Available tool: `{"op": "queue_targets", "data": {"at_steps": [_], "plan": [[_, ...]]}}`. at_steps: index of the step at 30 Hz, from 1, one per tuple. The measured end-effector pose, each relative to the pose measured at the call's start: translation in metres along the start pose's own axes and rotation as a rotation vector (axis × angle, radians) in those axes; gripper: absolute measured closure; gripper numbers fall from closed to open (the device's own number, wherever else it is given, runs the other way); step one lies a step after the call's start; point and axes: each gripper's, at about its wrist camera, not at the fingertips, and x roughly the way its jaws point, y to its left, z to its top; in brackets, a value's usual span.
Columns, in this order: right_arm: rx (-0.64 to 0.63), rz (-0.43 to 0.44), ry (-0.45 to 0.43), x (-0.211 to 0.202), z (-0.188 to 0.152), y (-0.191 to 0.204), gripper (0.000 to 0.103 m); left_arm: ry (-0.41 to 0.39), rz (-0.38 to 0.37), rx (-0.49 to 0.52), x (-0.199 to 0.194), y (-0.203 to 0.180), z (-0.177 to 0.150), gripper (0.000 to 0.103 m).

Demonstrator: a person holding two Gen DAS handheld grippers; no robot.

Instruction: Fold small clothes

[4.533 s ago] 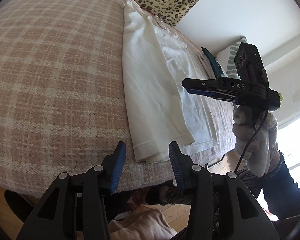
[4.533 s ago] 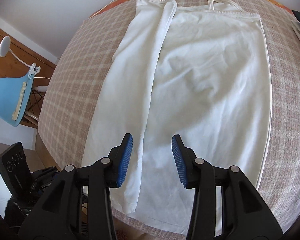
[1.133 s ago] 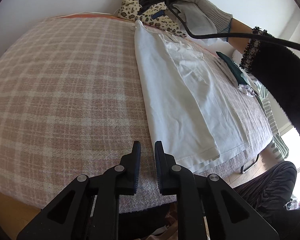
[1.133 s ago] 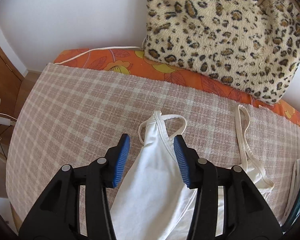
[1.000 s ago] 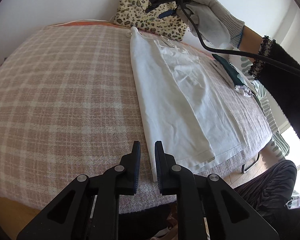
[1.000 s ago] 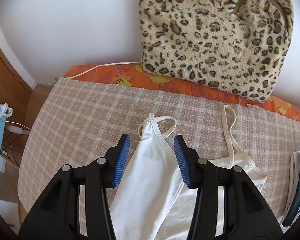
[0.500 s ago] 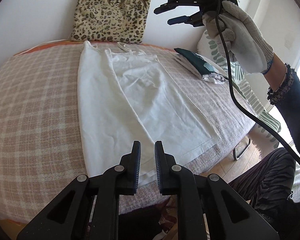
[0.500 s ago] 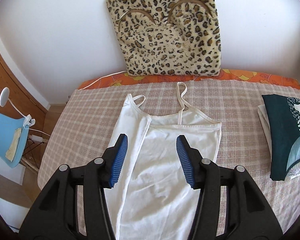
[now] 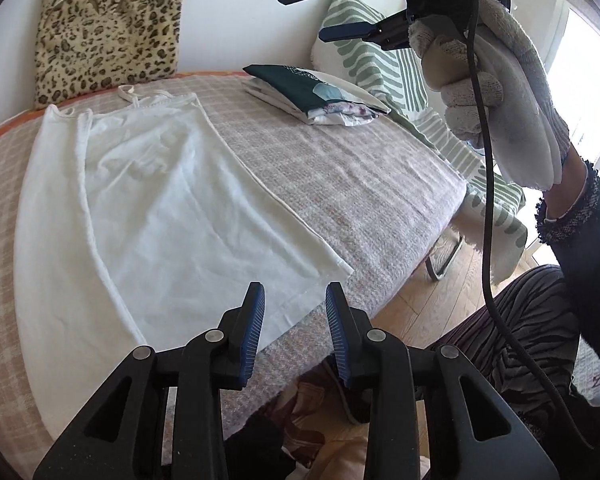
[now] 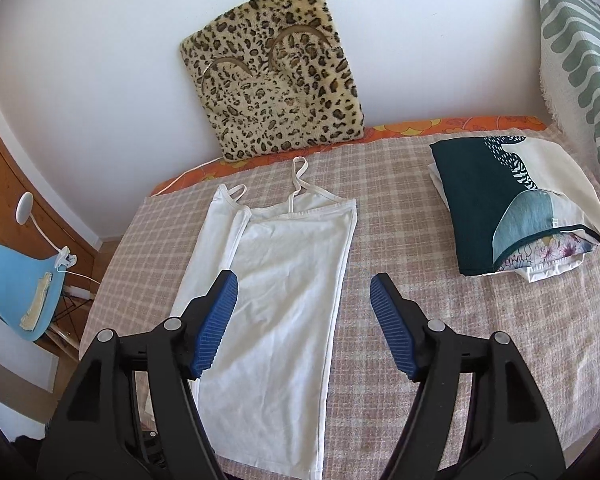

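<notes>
White camisole (image 10: pixel 276 300) lies flat, left third folded over (thin straps).

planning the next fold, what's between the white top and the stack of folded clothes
Only bare checked blanket between white strappy top and folded clothes stack, in the right wrist view.

One white camisole (image 10: pixel 276 304), one folded stack (image 10: pixel 516 208), two cushions (image 10: pixel 276 80).

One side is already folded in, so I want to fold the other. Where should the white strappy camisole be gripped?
Probably pinch the white strappy camisole along its unfolded long edge, at the hem corner and the strap end, coming from the bare plaid blanket side; that edge lies flat and free.
</notes>
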Motion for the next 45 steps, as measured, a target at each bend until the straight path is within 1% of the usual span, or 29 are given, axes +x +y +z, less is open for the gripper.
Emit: {"op": "queue_targets", "data": {"at_steps": [3, 6, 13, 16, 20, 21, 22, 23, 24, 26, 27, 29, 31, 34, 36, 37, 40, 45], "plan": [[0.058, 0.036, -0.006, -0.004, -0.001, -0.022, 0.031, 0.032, -0.038, 0.023, 0.017, -0.016, 0.002, 0.073], [0.102, 0.037, -0.010, -0.007, -0.004, -0.042, 0.031, 0.058, -0.037, 0.049, 0.035, -0.028, 0.004, 0.073], [0.172, 0.043, 0.047, 0.014, -0.010, -0.076, 0.031, 0.090, 0.022, 0.135, 0.069, -0.045, 0.015, 0.073], [0.188, 0.044, 0.058, 0.018, -0.011, -0.084, 0.031, 0.112, 0.026, 0.138, 0.078, -0.044, 0.014, 0.073], [0.192, 0.044, 0.057, 0.019, -0.010, -0.089, 0.031, 0.100, 0.051, 0.170, 0.080, -0.044, 0.014, 0.073], [0.190, 0.042, 0.057, 0.020, -0.010, -0.090, 0.031, 0.094, 0.054, 0.177, 0.080, -0.044, 0.013, 0.075], [0.193, 0.042, 0.059, 0.021, -0.009, -0.091, 0.031, 0.085, 0.069, 0.187, 0.081, -0.045, 0.013, 0.081], [0.199, 0.046, 0.064, 0.023, -0.009, -0.093, 0.031, 0.078, 0.078, 0.198, 0.080, -0.045, 0.012, 0.083], [0.205, 0.049, 0.070, 0.027, -0.009, -0.094, 0.031, 0.070, 0.072, 0.202, 0.080, -0.044, 0.012, 0.087], [0.209, 0.055, 0.082, 0.035, -0.008, -0.094, 0.031, 0.060, 0.045, 0.175, 0.079, -0.037, 0.013, 0.093], [0.209, 0.058, 0.089, 0.040, -0.007, -0.094, 0.031, 0.058, 0.028, 0.143, 0.078, -0.031, 0.014, 0.096], [0.211, 0.071, 0.099, 0.053, -0.004, -0.093, 0.031, 0.051, -0.008, 0.068, 0.074, -0.021, 0.017, 0.097], [0.212, 0.073, 0.110, 0.069, 0.000, -0.091, 0.031, 0.022, -0.022, 0.014, 0.065, -0.014, 0.019, 0.097], [0.203, 0.056, 0.129, 0.097, 0.009, -0.088, 0.034, -0.026, -0.017, -0.017, 0.051, -0.011, 0.020, 0.097], [0.191, 0.048, 0.148, 0.118, 0.017, -0.085, 0.040, -0.049, -0.017, -0.034, 0.045, -0.008, 0.019, 0.097], [0.180, 0.043, 0.159, 0.129, 0.021, -0.082, 0.042, -0.055, -0.020, -0.039, 0.043, -0.006, 0.018, 0.097], [0.152, 0.039, 0.184, 0.162, 0.034, -0.076, 0.043, -0.052, -0.034, -0.059, 0.039, -0.003, 0.015, 0.097], [0.113, 0.019, 0.218, 0.213, 0.049, -0.064, 0.045, -0.063, -0.024, -0.062, 0.031, 0.004, 0.010, 0.097]]}}
